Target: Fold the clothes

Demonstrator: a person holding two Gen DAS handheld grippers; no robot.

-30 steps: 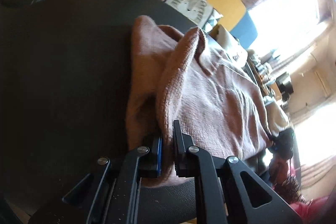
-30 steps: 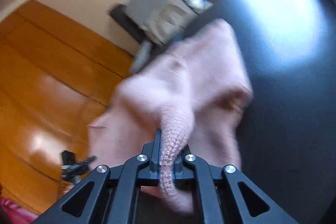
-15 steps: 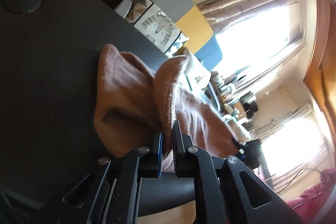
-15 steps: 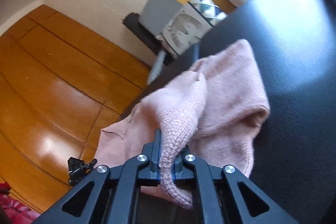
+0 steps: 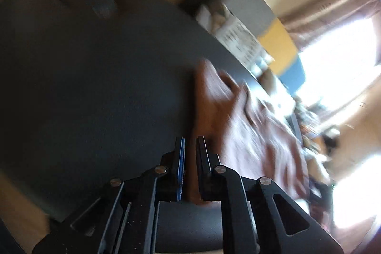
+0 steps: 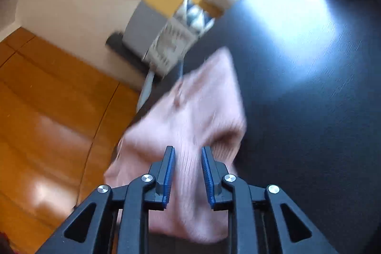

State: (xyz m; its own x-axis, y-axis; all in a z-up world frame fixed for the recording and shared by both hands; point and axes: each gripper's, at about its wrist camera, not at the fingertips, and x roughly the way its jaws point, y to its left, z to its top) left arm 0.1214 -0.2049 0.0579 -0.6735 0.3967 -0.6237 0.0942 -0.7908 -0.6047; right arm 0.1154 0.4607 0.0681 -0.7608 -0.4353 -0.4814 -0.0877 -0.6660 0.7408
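Right hand-held gripper (image 6: 187, 173) has opened; knitted pink sweater (image 6: 200, 111) seemingly released

Both views smeared by motion blur, window (image 5: 338, 58) blown out to white, table (image 6: 309, 44) marked by a pale glare patch, edges bent and darkened by fisheye distortion

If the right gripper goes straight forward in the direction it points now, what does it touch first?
Most likely the pink knitted garment: it lies between and just ahead of the open right gripper, on the dark round table. The picture is blurred, so depth is uncertain.
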